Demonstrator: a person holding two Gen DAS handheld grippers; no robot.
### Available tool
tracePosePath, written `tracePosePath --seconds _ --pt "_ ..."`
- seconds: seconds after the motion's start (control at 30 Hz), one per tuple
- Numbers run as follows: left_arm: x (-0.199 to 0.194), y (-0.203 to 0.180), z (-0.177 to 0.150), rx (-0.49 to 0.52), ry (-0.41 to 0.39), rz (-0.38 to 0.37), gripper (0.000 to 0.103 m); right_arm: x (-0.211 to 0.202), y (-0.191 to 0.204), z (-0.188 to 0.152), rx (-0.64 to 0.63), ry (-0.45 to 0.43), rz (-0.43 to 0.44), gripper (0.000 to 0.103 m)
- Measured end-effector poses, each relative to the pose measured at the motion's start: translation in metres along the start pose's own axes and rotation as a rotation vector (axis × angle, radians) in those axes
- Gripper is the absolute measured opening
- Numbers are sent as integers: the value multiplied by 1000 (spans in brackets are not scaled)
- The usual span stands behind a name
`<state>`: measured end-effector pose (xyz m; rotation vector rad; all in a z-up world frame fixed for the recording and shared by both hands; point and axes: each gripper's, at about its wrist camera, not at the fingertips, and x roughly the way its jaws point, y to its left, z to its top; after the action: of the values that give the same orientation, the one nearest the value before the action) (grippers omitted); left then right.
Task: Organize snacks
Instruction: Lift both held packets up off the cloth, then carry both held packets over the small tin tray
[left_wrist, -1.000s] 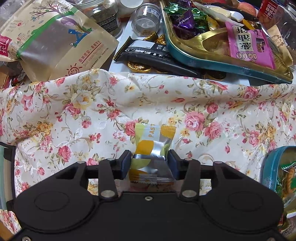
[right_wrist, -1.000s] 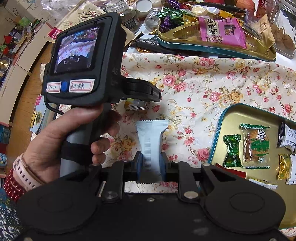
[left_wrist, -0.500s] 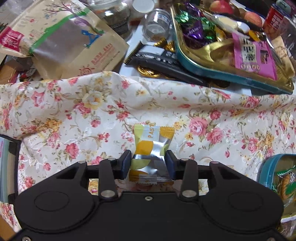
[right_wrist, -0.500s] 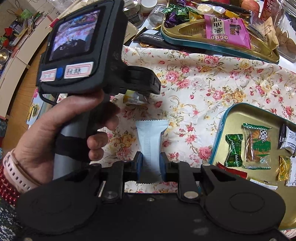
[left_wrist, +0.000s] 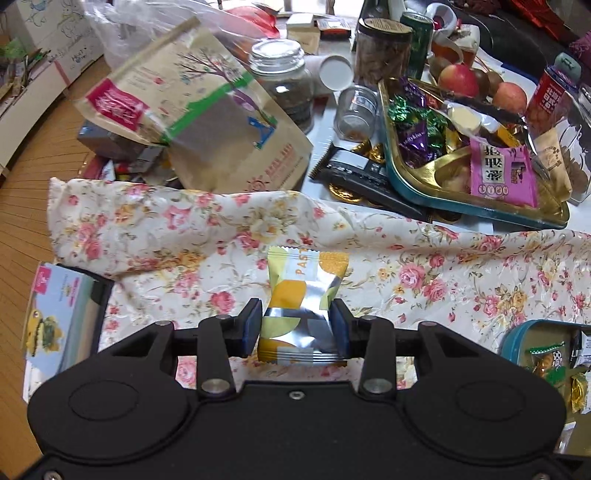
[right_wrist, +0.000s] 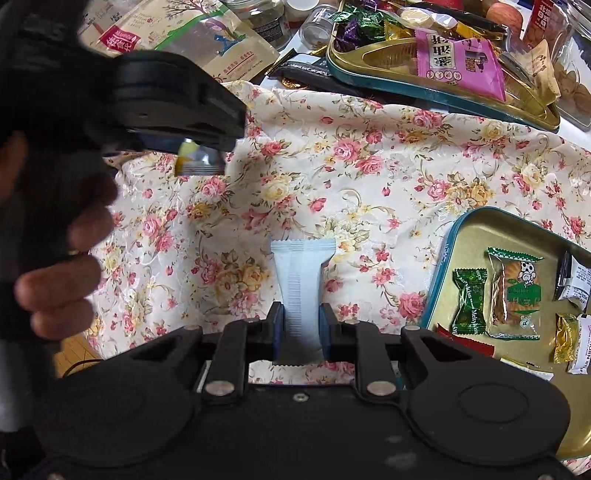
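- The left gripper (left_wrist: 297, 328) is clamped on a yellow-and-silver packet (left_wrist: 303, 295), held above the floral cloth (left_wrist: 184, 236).
- The right gripper (right_wrist: 301, 325) is clamped on a pale blue sachet (right_wrist: 301, 280), also over the cloth.
- A near tin (right_wrist: 472, 229), gold inside with a teal rim, sits on the cloth at right and holds a few wrapped sweets.
- Behind the cloth a fuller tin (left_wrist: 480, 210) lies tilted among jars, a large paper pouch (left_wrist: 207, 122) and apples.
- Wood flooring (left_wrist: 22, 206) shows at left.
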<state>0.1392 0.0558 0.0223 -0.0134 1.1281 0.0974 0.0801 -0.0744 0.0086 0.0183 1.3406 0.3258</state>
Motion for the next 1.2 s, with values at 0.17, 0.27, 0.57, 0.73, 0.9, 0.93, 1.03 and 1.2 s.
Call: tracePosePath --seconds 0.17,0.27,0.57,0.73,0.9,0.93,1.03,1.2 --pt "-12 13 -9 -3 7 6 48 7 3 0 -7 16 -18 22" --pt "-16 16 -16 9 15 -2 48 10 5 2 -4 19 -23 22" --pt "-27 17 -22 41 4 -22 48 5 -8 15 63 -13 -14 22" --pt "-30 10 -22 46 0 -45 48 -12 -37 24 170 -85 -20 22" --pt "-35 -3 -24 69 -5 -74 49 -34 -78 24 300 -152 -63 22" --pt "-36 -7 -24 78 -7 -78 49 -39 -87 22 326 -168 -81 22" --pt "-38 -18 -26 101 -13 -81 49 -53 -113 14 389 -218 -164 22" --pt "-40 -35 -29 132 -11 -99 49 -75 -160 -6 478 -277 -274 22"
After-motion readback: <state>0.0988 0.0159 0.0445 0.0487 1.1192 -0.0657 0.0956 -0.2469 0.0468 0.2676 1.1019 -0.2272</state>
